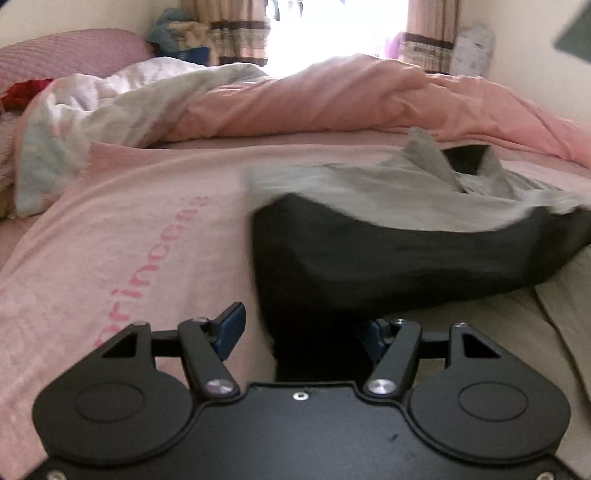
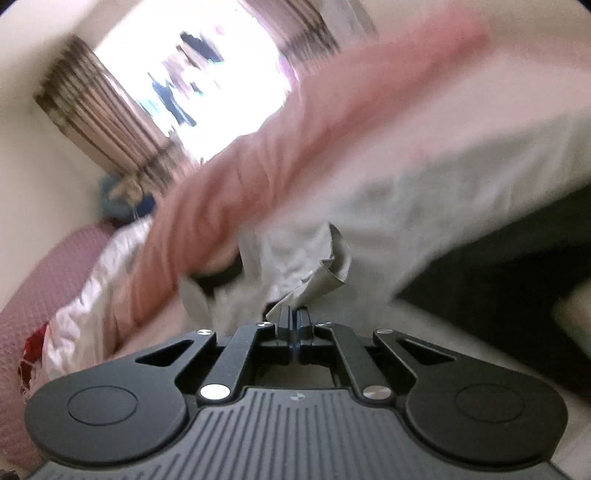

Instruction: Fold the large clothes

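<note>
a: where's our grey garment (image 1: 369,192)?
b: lying on the pink bed (image 1: 147,221). our right hand-held gripper (image 2: 294,317) pinches its edge, left hand-held gripper (image 1: 301,334) gapes over dark fabric.

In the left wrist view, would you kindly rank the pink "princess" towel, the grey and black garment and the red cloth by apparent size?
1. Pink "princess" towel and grey and black garment: similar spreads, both close to the lens, so I will not rank them.
2. Red cloth: smallest, though farther off and partly hidden.

Home bedroom: bed (image 1: 110,206), pink quilt (image 1: 332,99), curtained window (image 1: 332,29).
</note>
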